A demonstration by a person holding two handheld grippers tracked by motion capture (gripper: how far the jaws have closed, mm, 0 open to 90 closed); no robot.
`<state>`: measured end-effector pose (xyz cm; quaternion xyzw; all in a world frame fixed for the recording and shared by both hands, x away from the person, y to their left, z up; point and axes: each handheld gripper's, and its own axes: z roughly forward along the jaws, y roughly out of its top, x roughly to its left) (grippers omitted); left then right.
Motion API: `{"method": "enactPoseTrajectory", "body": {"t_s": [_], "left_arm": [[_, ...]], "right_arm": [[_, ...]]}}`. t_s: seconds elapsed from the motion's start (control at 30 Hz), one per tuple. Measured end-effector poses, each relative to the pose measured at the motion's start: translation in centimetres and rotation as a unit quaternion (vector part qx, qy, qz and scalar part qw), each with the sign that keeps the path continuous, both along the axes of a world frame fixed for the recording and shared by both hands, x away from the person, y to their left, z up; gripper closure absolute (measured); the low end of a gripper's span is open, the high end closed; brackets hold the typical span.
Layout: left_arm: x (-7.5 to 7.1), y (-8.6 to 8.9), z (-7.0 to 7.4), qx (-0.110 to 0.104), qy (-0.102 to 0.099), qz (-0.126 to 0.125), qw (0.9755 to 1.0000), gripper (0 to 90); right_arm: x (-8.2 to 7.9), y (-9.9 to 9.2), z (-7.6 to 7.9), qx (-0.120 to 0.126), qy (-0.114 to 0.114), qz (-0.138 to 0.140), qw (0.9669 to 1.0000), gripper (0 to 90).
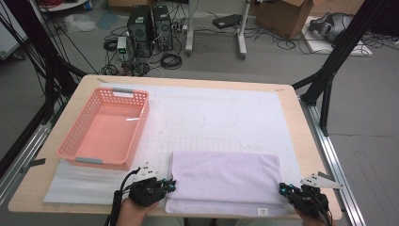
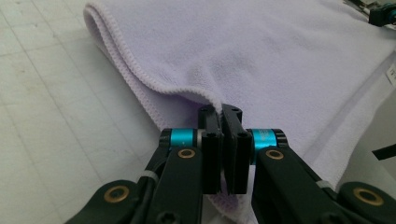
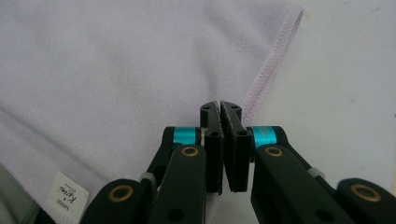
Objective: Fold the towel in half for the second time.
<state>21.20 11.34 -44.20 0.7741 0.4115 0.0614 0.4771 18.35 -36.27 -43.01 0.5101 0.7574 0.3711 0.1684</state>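
On the tabletop (image 1: 306, 141), near its front edge, lies a folded lilac towel (image 1: 226, 181) with stitched hems; left tongs (image 1: 170, 185) and right tongs (image 1: 282, 189) each clamp a near corner.

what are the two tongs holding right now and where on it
Both hold the folded lilac towel: the left tongs pinch its upper layer at the left edge, the right tongs pinch its hemmed right edge.

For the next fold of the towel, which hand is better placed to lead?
Neither clearly: the left gripper is shut on the towel at its left edge, and the right gripper is shut on the right hem. Both pinch near corners, so lifting together looks likeliest.
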Motion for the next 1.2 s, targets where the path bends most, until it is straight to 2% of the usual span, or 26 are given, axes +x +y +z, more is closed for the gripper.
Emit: {"method": "enactPoseTrajectory", "body": {"t_s": [0.1, 0.27, 0.37, 0.43, 0.47, 0.5, 0.53, 0.63, 0.7, 0.8, 0.97, 1.07, 1.2], "left_arm": [[-0.4, 0.6, 0.4, -0.012, -0.003, -0.002, 0.9999, 87.0], [-1.3, 1.3, 1.2, -0.027, -0.008, -0.008, 0.9996, 87.1], [-1.9, 1.7, 1.1, -0.03, -0.002, -0.018, 0.9994, 87.0], [-2.2, 1.9, 0.9, -0.029, 0.005, -0.027, 0.9992, 85.7], [-2.2, 1.9, 0.8, -0.029, 0.007, -0.026, 0.9992, 79.9], [-2.0, 2.0, 0.8, -0.03, 0.004, -0.02, 0.9993, 70.4], [-1.7, 2.0, 0.9, -0.036, 0.0, -0.012, 0.9993, 61.6], [-0.7, 2.1, 1.3, -0.044, -0.023, 0.011, 0.9987, 50.1], [0.3, 1.9, 1.3, -0.042, -0.025, 0.023, 0.9985, 47.8], [1.6, 1.7, 1.1, -0.037, -0.022, 0.037, 0.9984, 45.5], [3.3, 1.2, 0.5, -0.024, -0.009, 0.048, 0.9985, 43.6], [3.9, 0.9, 0.2, -0.015, -0.008, 0.045, 0.9988, 42.4], [5.0, 0.7, 0.0, -0.01, -0.002, 0.048, 0.9988, 39.1]], "right_arm": [[-0.7, -0.5, 0.7, 0.008, -0.013, 0.001, 0.9999, 88.2], [-1.8, -0.9, 1.7, 0.015, -0.021, 0.005, 0.9997, 88.4], [-2.2, -0.9, 2.1, 0.007, -0.015, 0.006, 0.9998, 88.4], [-2.2, -0.9, 2.0, 0.004, 0.002, 0.01, 0.9999, 87.4], [-2.2, -0.8, 1.8, -0.004, 0.01, 0.005, 0.9999, 83.1], [-2.1, -0.8, 1.6, -0.009, 0.011, -0.001, 0.9999, 72.4], [-2.0, -0.9, 1.5, -0.006, 0.008, -0.009, 0.9999, 67.7], [-1.4, -1.2, 1.6, 0.009, -0.019, -0.025, 0.9995, 60.8], [-0.7, -1.2, 1.8, 0.019, -0.034, -0.03, 0.9988, 57.6], [0.9, -0.8, 1.3, 0.012, -0.047, -0.03, 0.9984, 51.2], [3.6, -0.3, 0.0, 0.0, -0.036, -0.043, 0.9984, 45.1], [4.5, -0.1, -0.3, 0.002, -0.03, -0.045, 0.9985, 43.5], [5.5, -0.2, -0.5, 0.003, -0.025, -0.033, 0.9991, 39.9]]}}
